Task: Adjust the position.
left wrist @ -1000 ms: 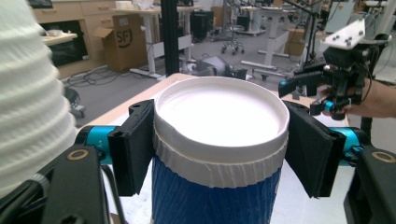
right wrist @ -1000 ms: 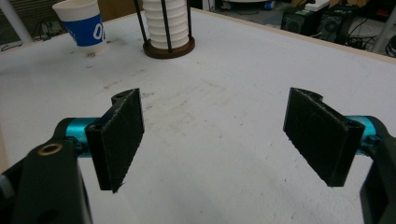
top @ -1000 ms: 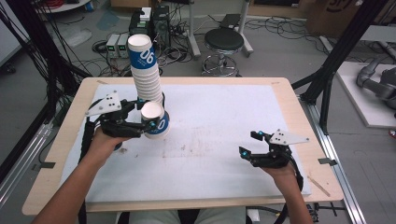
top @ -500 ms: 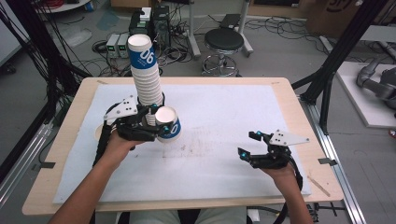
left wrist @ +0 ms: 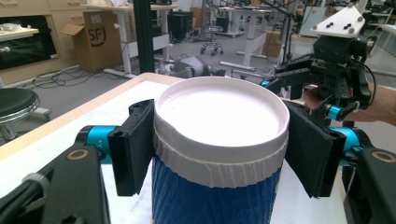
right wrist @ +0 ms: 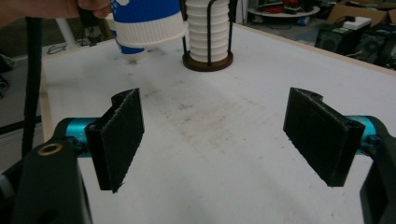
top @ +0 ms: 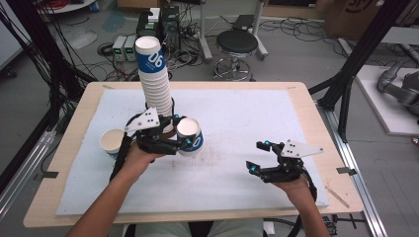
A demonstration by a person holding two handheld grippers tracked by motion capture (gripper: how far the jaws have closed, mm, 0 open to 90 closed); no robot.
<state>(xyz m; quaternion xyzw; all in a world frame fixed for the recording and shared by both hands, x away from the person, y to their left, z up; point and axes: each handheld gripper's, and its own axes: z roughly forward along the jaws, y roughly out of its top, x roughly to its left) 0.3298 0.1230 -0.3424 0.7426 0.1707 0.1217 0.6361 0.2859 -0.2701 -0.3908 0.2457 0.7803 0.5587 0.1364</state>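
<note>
- A wooden tabletop (top: 69, 163) is seen covered by a white mat (top: 247, 123), stained near its middle.
- A tall stack of cups (top: 154, 79), marked "06" on the top cup, is held upright in a wire rack at the mat's far left.
- The left tool (top: 184, 143) is pinched on a blue-and-white paper cup (top: 190, 136), which is held upright just right of the stack.
- The right tool (top: 253, 157) is held low over the mat's right side, its jaws spread with nothing between them.
- A second cup (top: 111, 142) is seen standing on the mat by the left hand.
</note>
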